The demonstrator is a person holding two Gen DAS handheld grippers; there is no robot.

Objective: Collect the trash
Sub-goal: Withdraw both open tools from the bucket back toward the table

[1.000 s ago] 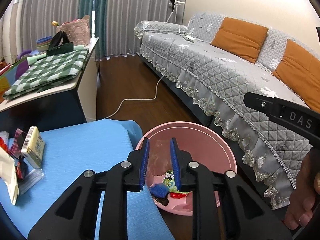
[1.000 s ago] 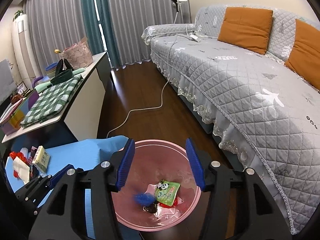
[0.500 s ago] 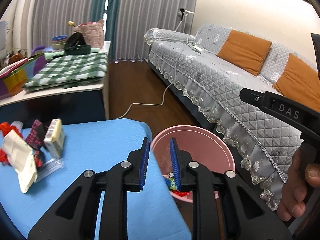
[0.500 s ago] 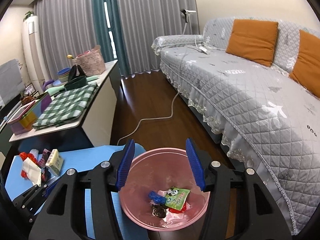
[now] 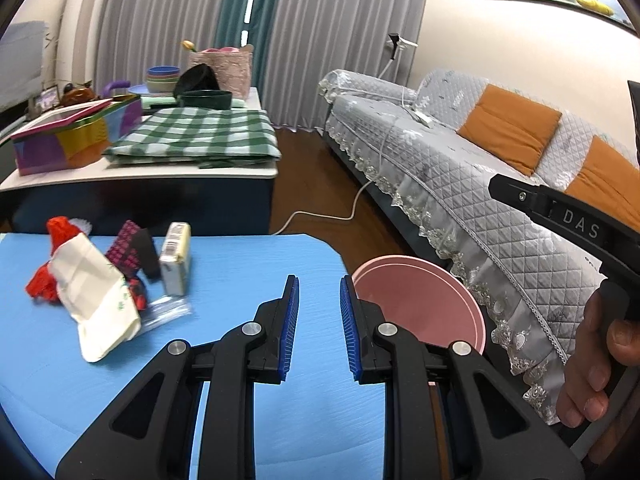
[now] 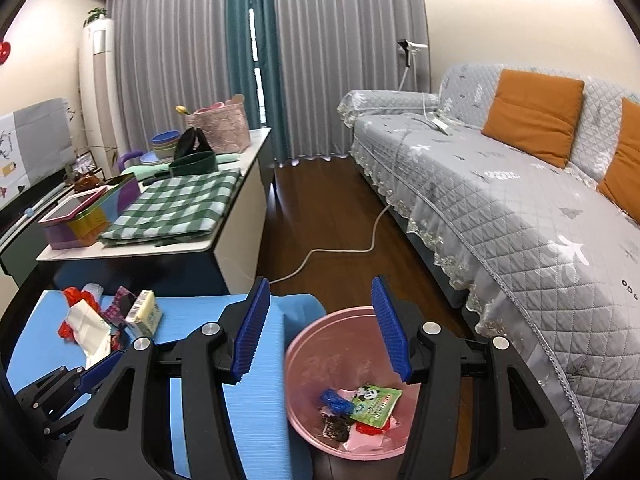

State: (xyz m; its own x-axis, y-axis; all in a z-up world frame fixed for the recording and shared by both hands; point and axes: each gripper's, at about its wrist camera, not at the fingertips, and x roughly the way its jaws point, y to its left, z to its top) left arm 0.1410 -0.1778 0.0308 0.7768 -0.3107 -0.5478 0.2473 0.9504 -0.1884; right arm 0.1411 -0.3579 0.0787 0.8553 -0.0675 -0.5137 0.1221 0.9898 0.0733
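Note:
A pink trash bin (image 6: 316,356) stands on the floor at the right end of the blue table (image 5: 240,276); it also shows in the left wrist view (image 5: 420,300). Inside lie a green panda wrapper (image 6: 374,400), a blue wrapper (image 6: 334,399) and dark scraps. A trash pile lies on the table's left: a white paper bag (image 5: 96,296), red wrapper (image 5: 60,232), small yellow box (image 5: 176,256), dark patterned packet (image 5: 134,248). My left gripper (image 5: 319,328) is open and empty over the table's right edge. My right gripper (image 6: 320,332) is open and empty above the bin.
A grey quilted sofa (image 6: 500,200) with orange cushions (image 6: 532,116) fills the right side. A sideboard (image 6: 160,248) behind the table holds a green checked cloth (image 6: 176,208), a colourful tin, bowls and a pink basket. A white cable (image 6: 336,252) lies on the wood floor.
My left gripper has swung left from over the bin to over the table, bringing the trash pile into view. My right gripper has risen and pulled back above the bin.

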